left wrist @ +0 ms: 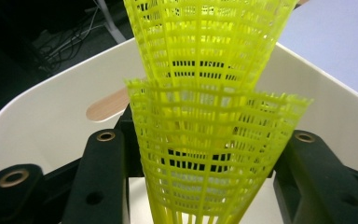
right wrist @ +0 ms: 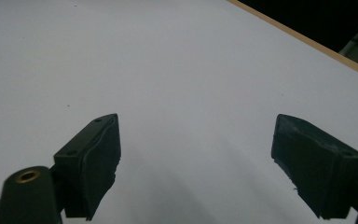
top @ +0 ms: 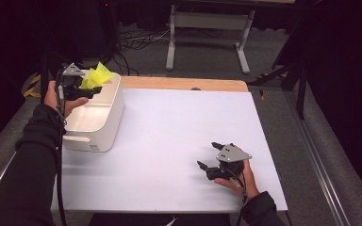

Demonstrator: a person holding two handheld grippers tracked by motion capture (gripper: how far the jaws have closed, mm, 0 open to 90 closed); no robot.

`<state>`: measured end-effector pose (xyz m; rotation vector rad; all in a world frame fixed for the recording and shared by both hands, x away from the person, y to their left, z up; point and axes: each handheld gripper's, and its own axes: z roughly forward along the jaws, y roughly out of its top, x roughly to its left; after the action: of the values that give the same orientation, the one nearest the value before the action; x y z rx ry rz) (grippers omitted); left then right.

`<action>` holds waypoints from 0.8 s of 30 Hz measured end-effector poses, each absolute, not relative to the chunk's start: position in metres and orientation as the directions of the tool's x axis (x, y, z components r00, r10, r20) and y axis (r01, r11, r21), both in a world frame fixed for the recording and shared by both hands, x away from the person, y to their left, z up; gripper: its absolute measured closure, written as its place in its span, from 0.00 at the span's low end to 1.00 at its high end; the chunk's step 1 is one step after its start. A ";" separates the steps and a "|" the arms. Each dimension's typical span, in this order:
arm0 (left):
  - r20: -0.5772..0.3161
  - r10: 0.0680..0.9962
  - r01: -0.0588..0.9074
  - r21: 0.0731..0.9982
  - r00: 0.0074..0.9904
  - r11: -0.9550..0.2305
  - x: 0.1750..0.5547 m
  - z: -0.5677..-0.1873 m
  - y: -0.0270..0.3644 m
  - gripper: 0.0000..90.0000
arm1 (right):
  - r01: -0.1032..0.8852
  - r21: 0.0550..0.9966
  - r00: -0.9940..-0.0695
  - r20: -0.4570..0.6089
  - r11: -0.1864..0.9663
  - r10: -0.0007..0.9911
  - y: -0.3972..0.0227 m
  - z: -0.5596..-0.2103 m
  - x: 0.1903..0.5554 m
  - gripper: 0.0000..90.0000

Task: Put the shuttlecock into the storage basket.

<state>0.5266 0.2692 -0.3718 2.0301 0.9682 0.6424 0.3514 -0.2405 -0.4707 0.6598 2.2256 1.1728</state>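
Two nested yellow mesh shuttlecocks hang over the far end of a white bin at the table's left. My left gripper is shut on them, its black jaws pressing both sides of the lower mesh skirt. The bin's pale inner wall curves behind the mesh. Over at the near right of the white table top, my right gripper rests low and open, with bare white surface between its jaws.
A wooden strip runs along the table's far edge. Beyond it stand a grey table frame and loose cables on the floor. A metal rail lies along the right side.
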 end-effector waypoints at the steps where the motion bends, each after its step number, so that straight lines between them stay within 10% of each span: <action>1: 0.100 0.808 0.417 0.815 0.581 -0.401 0.527 -0.372 0.270 0.59 | 0.171 0.847 -0.738 -0.228 0.503 0.635 -0.240 -0.471 0.351 0.19; 24: 0.091 0.800 0.510 0.726 0.593 -0.461 0.538 -0.385 0.259 0.51 | 0.166 0.840 -0.756 -0.228 0.517 0.614 -0.236 -0.472 0.351 0.19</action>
<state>0.5381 0.2589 -0.3851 2.1573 1.0331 0.5632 0.3513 -0.2359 -0.4723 0.6353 2.2529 1.1711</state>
